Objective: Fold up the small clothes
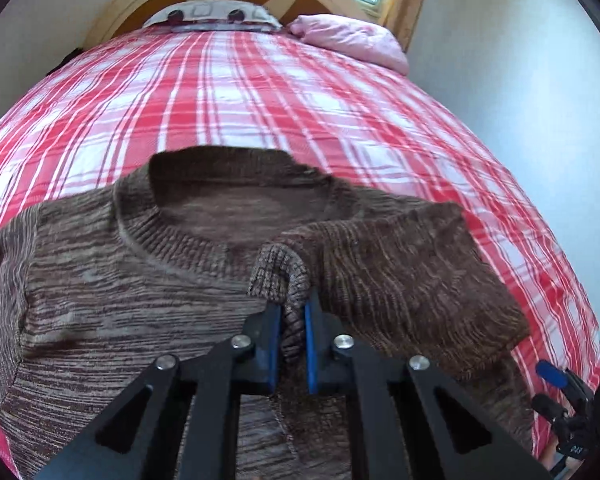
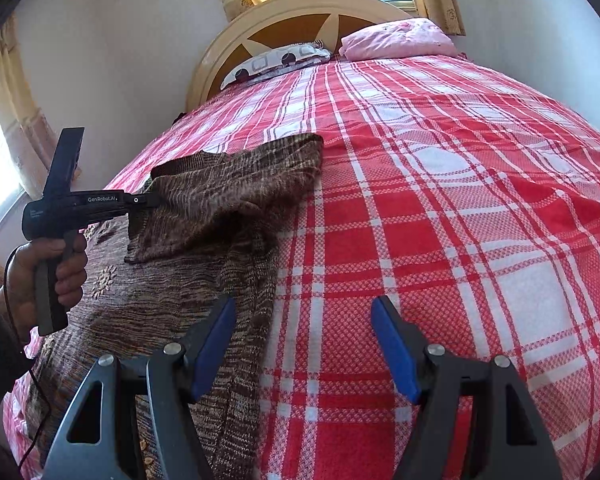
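Note:
A brown knit sweater [image 1: 132, 264] lies on the red plaid bed, collar [image 1: 172, 236] toward the headboard. My left gripper [image 1: 293, 308] is shut on the ribbed cuff [image 1: 280, 272] of its right sleeve, holding the sleeve folded across the chest. In the right wrist view the left gripper [image 2: 150, 200] shows at the left, held by a hand, with the sweater [image 2: 204, 240] draped from it. My right gripper [image 2: 304, 312] is open and empty, low over the bed at the sweater's right edge. It also shows at the left wrist view's lower right edge [image 1: 556, 376].
The red and white plaid bedspread [image 2: 460, 220] covers the bed. A patterned pillow [image 2: 276, 62] and a pink pillow [image 2: 396, 40] lie against the wooden headboard [image 2: 300, 20]. White walls flank the bed, with curtained windows at the left and behind [image 2: 16, 112].

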Motion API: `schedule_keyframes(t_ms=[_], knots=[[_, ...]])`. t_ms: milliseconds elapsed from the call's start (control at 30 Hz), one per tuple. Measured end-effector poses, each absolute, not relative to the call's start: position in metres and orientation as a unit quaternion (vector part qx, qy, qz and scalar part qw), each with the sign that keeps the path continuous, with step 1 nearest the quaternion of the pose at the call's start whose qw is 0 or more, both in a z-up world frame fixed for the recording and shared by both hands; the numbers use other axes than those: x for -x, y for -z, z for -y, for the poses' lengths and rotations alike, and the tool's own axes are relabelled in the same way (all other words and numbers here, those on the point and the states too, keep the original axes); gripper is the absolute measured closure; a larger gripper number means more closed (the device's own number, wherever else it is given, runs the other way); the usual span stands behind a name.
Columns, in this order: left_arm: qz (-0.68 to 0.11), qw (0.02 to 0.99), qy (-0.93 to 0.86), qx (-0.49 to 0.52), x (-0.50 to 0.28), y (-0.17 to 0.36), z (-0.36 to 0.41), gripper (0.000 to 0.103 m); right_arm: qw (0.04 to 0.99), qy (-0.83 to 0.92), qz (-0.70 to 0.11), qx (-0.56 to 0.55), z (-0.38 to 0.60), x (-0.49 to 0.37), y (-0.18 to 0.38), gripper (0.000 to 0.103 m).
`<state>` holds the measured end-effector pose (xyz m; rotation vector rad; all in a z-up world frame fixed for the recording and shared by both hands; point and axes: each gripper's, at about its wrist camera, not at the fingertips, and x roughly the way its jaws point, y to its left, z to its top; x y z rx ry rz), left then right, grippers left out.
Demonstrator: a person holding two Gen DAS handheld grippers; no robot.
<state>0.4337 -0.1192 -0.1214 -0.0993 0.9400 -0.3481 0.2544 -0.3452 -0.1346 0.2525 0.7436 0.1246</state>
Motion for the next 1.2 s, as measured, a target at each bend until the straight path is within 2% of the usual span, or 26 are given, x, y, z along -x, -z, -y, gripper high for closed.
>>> schedule_keyframes(t_ms=[200, 333, 433, 533, 567, 600, 700, 833, 900, 967, 1033, 1200], knots=[[-0.442, 0.881, 0.165, 0.035, -0.433, 0.123, 0.116, 0.093, 0.926, -0.049, -0.362, -0.097, 0.338, -0.255, 0.129, 0.033], [-0.445, 0.880, 0.160, 0.037, -0.435, 0.127, 0.116, 0.093, 0.937, -0.038, -0.347, -0.017, 0.307, -0.272, 0.107, 0.033], [-0.453, 0.876, 0.157, 0.050, -0.437, 0.132, 0.111, 0.093, 0.920, -0.046, -0.389, 0.021, 0.277, -0.312, 0.111, 0.033], [-0.455, 0.876, 0.155, 0.047, -0.435, 0.136, 0.111, 0.092, 0.912, 0.001, -0.408, 0.026, 0.273, -0.341, 0.117, 0.034], [-0.454, 0.876, 0.157, 0.051, -0.434, 0.137, 0.109, 0.092, 0.912, 0.030, -0.409, 0.022, 0.280, -0.346, 0.118, 0.038], [-0.453, 0.875, 0.158, 0.056, -0.434, 0.137, 0.108, 0.092, 0.909, 0.053, -0.413, -0.006, 0.294, -0.347, 0.119, 0.038], [-0.447, 0.879, 0.159, 0.050, -0.434, 0.138, 0.110, 0.087, 0.900, 0.077, -0.426, -0.049, 0.323, -0.338, 0.128, 0.038], [-0.442, 0.883, 0.154, 0.047, -0.429, 0.133, 0.111, 0.085, 0.901, 0.087, -0.422, -0.040, 0.326, -0.329, 0.123, 0.038], [-0.432, 0.888, 0.157, 0.032, -0.415, 0.125, 0.112, 0.077, 0.898, 0.089, -0.431, -0.030, 0.326, -0.328, 0.119, 0.038], [-0.418, 0.896, 0.147, 0.003, -0.404, 0.121, 0.116, 0.046, 0.908, 0.084, -0.408, -0.042, 0.327, -0.320, 0.104, 0.038], [-0.401, 0.905, 0.137, -0.027, -0.394, 0.120, 0.121, 0.041, 0.926, 0.053, -0.370, -0.051, 0.318, -0.316, 0.087, 0.038], [-0.429, 0.894, 0.119, -0.054, -0.398, 0.135, 0.127, 0.041, 0.935, -0.109, -0.334, -0.049, 0.266, -0.334, 0.067, 0.038]])
